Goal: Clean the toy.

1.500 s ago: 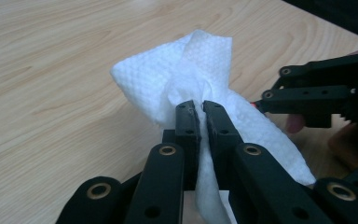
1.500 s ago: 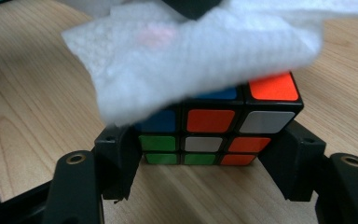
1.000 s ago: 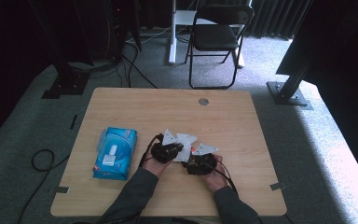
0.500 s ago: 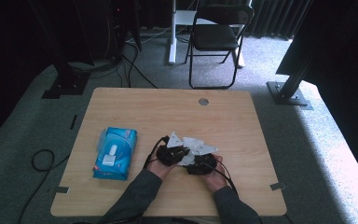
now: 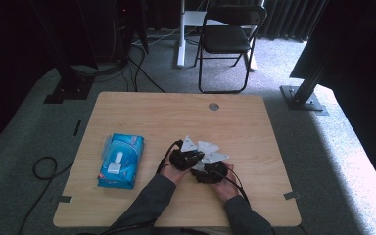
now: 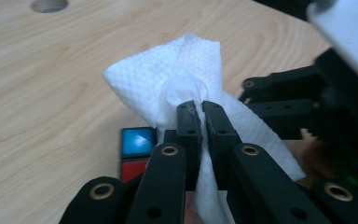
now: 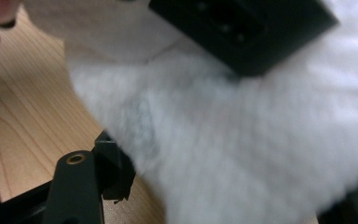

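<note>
Folding of the white tissue (image 6: 186,70) seems in hand near the tabletop's (image 5: 152,112) front edge; left tongs (image 6: 203,108) pinch it closed; right tongs' (image 5: 210,172) opening I cannot tell; next, a clean crease.

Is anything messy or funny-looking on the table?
Only the white tissue: it's bunched and crumpled, pinched in the left gripper. The blue wipes pack lies flat and tidy on the table.

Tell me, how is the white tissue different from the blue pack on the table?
The white tissue is crumpled and pinched in the shut left gripper; the blue pack lies flat, untouched. The tissue is plain white; the pack is blue with a white flap. The tissue sits between the hands; the pack lies off to their left. Both are above the same wooden table.
</note>
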A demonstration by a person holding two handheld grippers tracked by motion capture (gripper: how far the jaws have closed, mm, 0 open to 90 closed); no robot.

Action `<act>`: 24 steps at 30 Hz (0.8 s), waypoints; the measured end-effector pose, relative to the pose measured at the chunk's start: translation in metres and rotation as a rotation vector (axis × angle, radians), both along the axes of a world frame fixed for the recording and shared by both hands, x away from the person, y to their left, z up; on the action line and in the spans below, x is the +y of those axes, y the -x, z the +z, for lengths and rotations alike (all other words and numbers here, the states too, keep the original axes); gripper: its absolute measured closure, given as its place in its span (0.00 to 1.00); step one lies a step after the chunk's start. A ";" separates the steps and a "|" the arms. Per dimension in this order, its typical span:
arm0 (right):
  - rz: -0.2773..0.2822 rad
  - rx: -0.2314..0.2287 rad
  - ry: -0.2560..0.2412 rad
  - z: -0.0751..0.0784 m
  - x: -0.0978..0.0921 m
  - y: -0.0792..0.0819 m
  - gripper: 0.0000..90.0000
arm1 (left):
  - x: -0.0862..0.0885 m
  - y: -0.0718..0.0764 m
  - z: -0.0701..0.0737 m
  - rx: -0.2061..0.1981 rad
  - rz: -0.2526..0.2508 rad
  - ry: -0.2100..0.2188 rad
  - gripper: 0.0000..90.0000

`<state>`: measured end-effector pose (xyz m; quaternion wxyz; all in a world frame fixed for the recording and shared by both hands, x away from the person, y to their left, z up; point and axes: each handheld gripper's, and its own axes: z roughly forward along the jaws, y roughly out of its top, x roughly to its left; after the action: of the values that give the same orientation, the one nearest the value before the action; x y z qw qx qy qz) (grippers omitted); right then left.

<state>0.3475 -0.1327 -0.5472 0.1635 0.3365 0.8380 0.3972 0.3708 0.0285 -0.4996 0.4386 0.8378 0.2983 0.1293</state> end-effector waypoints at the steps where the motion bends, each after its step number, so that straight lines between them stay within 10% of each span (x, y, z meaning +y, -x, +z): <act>1: 0.000 0.001 0.000 0.000 0.000 0.000 0.38 | 0.002 -0.001 0.000 -0.004 0.013 -0.002 0.97; 16: 0.010 0.000 0.008 0.000 0.000 0.000 0.38 | 0.044 -0.011 -0.003 0.014 0.212 -0.028 0.97; 24: 0.011 0.006 0.047 -0.001 0.002 0.002 0.30 | 0.056 -0.012 -0.004 0.022 0.231 -0.027 0.97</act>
<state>0.3459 -0.1311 -0.5480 0.1668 0.3293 0.8493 0.3775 0.3828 0.0842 -0.5040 0.4062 0.8052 0.3956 0.1738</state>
